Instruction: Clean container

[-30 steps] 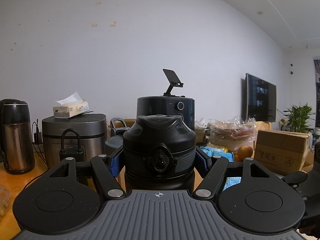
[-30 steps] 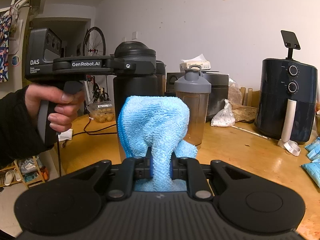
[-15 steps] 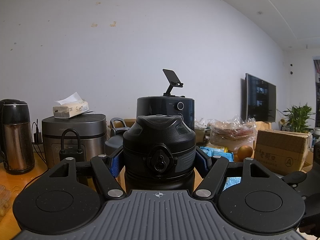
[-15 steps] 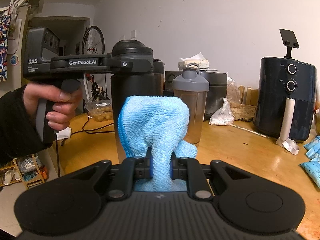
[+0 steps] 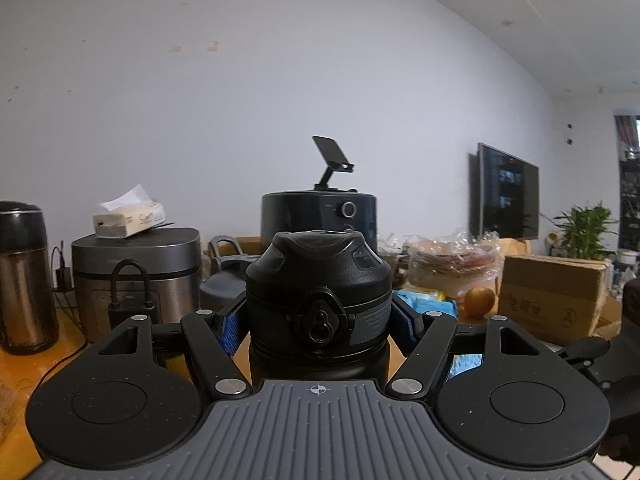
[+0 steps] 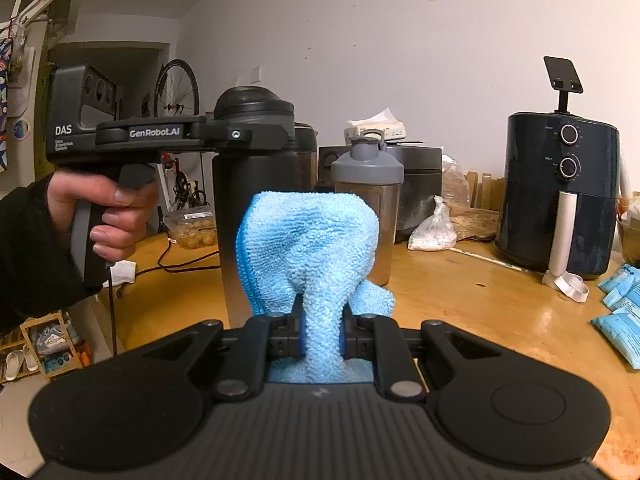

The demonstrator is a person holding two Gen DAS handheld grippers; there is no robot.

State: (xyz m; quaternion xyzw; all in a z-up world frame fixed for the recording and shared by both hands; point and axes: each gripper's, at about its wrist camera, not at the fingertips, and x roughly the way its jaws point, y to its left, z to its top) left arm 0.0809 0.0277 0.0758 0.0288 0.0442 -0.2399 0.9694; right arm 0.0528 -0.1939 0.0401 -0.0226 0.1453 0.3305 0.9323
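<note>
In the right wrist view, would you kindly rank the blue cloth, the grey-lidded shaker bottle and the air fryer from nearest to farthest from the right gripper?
1. Blue cloth: pinched between the fingers of the right gripper, centre.
2. Grey-lidded shaker bottle: behind the cloth, slightly right, standing on the table.
3. Air fryer: far right, near the wall.
</note>
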